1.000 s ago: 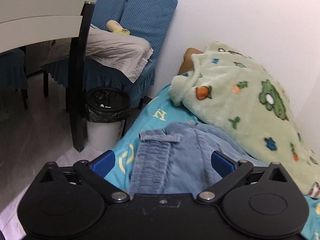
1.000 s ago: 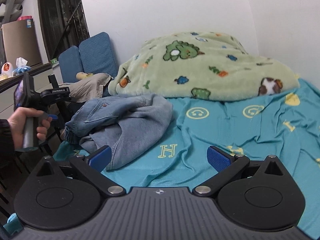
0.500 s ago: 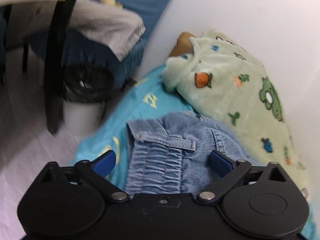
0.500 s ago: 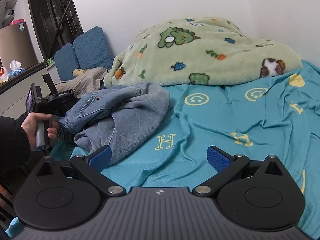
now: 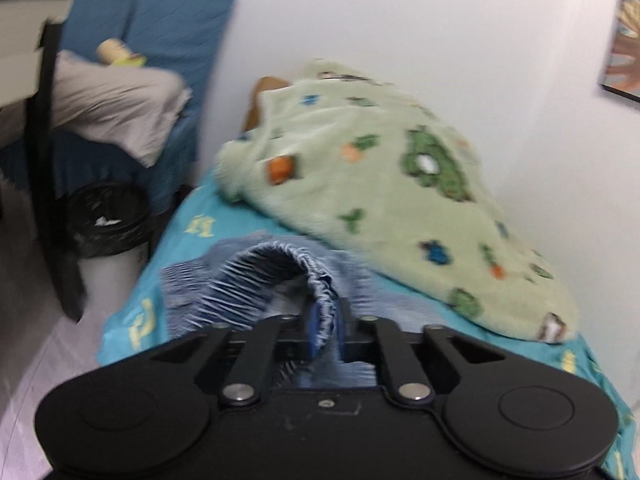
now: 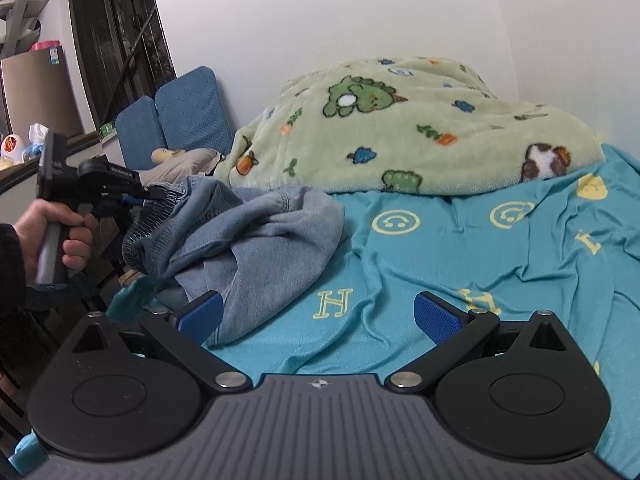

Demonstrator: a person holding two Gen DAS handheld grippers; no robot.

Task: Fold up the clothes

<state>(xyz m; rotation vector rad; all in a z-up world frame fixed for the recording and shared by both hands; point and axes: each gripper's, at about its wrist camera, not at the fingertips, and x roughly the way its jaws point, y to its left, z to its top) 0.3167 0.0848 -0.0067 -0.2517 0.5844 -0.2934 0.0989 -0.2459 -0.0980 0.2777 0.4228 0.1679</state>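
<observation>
While the left gripper (image 5: 325,330) has its blue pads (image 5: 310,326) pinched together on the gathered elastic waistband (image 5: 276,276) of the jeans (image 6: 248,236), the right gripper (image 6: 318,314) hangs w/ its fingers spread wide and nothing between them. Left wrist view is blurred, but the ribbed denim edge clearly runs up out of the clamped pads and arches over to the left. From the right wrist view, the left gripper (image 6: 132,190) sits at the far left, a hand (image 6: 56,232) wrapped round its handle, its tip touching the waistband at the top of the heap. Jeans lie crumpled in a loose pile on the teal bedsheet (image 6: 460,272), near the left edge of the bed, just in front of the green blanket (image 6: 400,128). Blanket has dinosaur and carrot prints and is bunched against the white wall. Right gripper's left blue pad (image 6: 200,314) is just beside the lower hem of the pile; can't tell if it touches. Its right pad (image 6: 436,318) is over bare sheet w/ yellow smiley and letter prints. Beyond the bed end: blue chair (image 5: 160,28) w/ grey cloth (image 5: 116,116) draped on it, and a bin w/ black liner (image 5: 106,220) on the floor.
</observation>
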